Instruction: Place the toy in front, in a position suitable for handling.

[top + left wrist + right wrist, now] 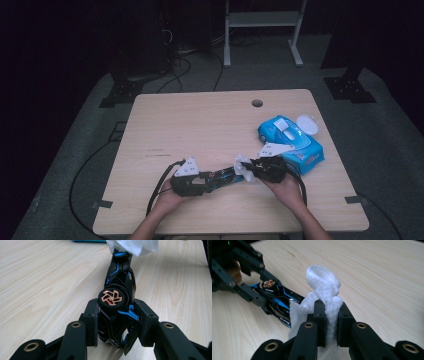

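Two grippers work over one toy car at a wooden table (200,125).

Left gripper (117,322) is clamped on the rear of the single black-and-blue toy car (118,280), held on its side just above the near edge of the tabletop; right gripper (330,322) pinches one crumpled white wipe (323,290) pressed to the car's nose. One blue wipes packet (295,142) lies just behind the right hand (290,187), with one round white lid (307,124) beside it.
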Demonstrator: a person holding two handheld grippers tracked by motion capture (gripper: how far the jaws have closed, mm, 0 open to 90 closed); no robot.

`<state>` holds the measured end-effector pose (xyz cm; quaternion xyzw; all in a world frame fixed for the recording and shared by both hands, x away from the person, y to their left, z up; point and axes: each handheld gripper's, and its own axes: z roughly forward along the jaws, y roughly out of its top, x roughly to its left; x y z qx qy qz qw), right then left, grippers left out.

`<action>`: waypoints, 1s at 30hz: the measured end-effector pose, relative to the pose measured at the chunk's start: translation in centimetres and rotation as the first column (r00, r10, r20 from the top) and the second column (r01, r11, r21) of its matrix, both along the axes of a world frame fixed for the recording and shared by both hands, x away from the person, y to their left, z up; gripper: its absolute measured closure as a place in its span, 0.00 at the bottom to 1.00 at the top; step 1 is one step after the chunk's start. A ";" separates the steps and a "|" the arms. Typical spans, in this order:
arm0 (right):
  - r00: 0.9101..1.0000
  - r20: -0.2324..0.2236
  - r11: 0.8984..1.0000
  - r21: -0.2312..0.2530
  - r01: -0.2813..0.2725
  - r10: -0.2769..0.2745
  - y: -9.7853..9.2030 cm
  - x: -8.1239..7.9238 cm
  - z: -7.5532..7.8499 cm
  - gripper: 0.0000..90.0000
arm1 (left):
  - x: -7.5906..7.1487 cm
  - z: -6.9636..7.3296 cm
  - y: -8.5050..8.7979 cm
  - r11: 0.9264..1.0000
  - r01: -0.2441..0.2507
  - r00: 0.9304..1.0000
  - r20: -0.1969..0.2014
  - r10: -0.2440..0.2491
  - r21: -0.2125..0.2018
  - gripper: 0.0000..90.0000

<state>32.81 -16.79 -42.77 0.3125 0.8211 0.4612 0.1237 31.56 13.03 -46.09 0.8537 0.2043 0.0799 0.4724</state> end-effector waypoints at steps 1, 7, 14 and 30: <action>1.000 -0.023 1.000 0.018 0.010 -0.010 -0.4 0.2 -0.1 0.89 | 0.0 0.0 0.0 1.000 0.000 1.000 -0.001 0.000 -0.001 0.66; 1.000 -0.020 0.997 0.071 0.006 -0.005 -0.2 -0.3 0.7 0.89 | 0.0 0.0 0.0 1.000 0.001 1.000 -0.004 -0.001 -0.006 0.66; 0.999 -0.012 0.999 -0.005 -0.032 0.032 1.3 -0.3 0.2 0.89 | 0.0 0.0 0.0 1.000 0.001 1.000 -0.002 -0.001 -0.001 0.66; 0.985 -0.012 0.985 -0.017 -0.170 0.170 7.1 -0.5 0.5 0.89 | 0.1 0.0 0.0 1.000 0.002 1.000 -0.001 -0.002 -0.007 0.66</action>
